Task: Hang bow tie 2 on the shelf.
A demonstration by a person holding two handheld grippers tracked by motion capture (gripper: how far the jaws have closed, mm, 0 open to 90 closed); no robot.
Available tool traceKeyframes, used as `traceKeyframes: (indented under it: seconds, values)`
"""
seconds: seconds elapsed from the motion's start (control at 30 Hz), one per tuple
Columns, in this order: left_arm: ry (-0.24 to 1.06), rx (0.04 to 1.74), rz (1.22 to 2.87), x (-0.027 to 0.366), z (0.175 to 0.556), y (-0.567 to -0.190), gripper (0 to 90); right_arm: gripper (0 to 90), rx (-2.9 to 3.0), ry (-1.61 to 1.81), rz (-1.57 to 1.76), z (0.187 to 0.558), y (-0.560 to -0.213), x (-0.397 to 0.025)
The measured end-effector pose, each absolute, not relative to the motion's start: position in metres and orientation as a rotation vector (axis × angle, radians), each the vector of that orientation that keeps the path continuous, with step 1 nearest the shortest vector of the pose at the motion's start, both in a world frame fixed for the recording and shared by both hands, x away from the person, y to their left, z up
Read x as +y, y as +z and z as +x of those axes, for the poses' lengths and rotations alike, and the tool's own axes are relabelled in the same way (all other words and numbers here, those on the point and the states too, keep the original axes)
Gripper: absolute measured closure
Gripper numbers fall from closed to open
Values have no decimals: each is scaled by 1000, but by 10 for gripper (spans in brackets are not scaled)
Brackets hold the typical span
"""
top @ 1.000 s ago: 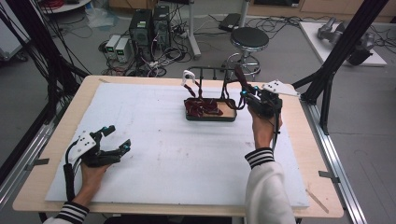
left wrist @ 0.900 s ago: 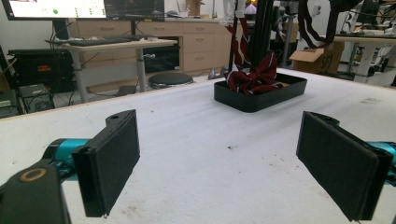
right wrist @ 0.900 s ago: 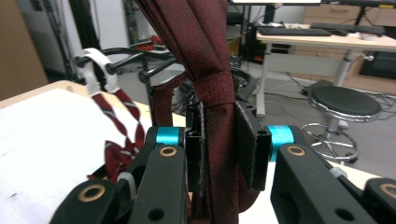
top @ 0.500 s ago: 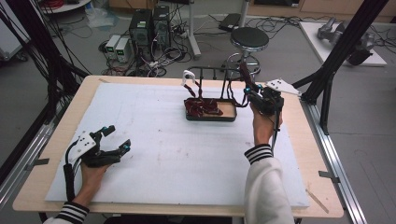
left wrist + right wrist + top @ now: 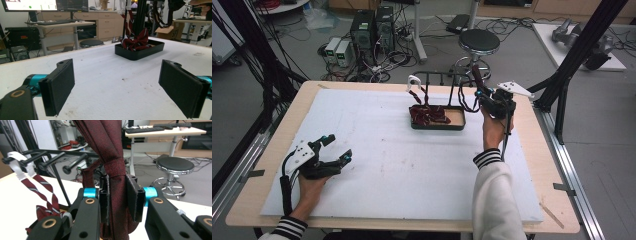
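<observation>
Right gripper view shows the right gripper pinching a dark red tie between its pads, just below the tie's band; the cloth runs straight up out of the frame, so its long axis is close to vertical, one end up and the rest hanging below the jaws. From the high view, this gripper is held up near the table's far right edge, beside the black rack at the far edge. One striped tie already hangs from a rack arm by its white loop, and several more lie heaped in the black tray just in front (so I judge the hanging work barely begun). The held tie is not yet on a peg. The left gripper rests at the near left corner, jaws spread wide on nothing.
</observation>
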State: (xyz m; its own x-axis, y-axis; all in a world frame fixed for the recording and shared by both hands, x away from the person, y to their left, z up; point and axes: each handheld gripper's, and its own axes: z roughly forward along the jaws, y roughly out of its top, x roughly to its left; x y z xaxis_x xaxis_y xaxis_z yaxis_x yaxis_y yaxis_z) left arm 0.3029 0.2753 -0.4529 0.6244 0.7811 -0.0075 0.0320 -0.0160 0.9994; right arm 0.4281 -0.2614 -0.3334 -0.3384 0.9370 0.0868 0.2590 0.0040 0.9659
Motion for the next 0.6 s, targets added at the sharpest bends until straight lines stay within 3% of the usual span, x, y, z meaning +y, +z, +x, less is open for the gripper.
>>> traceKeyframes:
  seconds: [0.6]
  values:
    - [688,719,1484,275,303,-453,137,740,1662,1343,1325,438,-345,-265]
